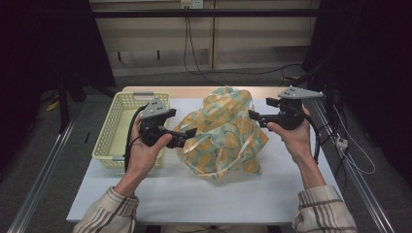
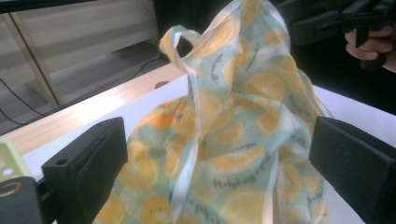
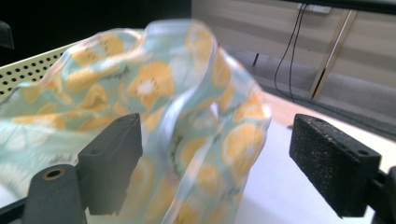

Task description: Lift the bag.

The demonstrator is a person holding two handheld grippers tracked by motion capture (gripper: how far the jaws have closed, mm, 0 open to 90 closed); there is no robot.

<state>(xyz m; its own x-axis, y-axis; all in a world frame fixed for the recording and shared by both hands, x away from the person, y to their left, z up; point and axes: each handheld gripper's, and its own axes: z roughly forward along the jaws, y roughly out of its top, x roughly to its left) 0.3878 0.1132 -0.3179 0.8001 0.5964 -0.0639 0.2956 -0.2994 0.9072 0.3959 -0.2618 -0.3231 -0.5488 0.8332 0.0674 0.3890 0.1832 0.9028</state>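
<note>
A thin plastic bag [image 1: 223, 131] printed with orange slices on pale green stands crumpled in the middle of the white table [image 1: 194, 194]. My left gripper [image 1: 191, 133] points at the bag's left side, and its jaws stand wide open. In the left gripper view the bag [image 2: 233, 130] rises just beyond the spread jaws of that gripper [image 2: 217, 140], which do not press on it. My right gripper [image 1: 253, 116] points at the bag's upper right edge. Its jaws [image 3: 217, 140] are also wide apart, with a blurred fold of the bag [image 3: 154, 93] hanging loose in front of them.
A pale yellow perforated basket [image 1: 114, 131] sits at the table's left edge, just behind my left hand. Bare white table lies in front of the bag. Cables hang down the back wall, and dark curtains flank both sides.
</note>
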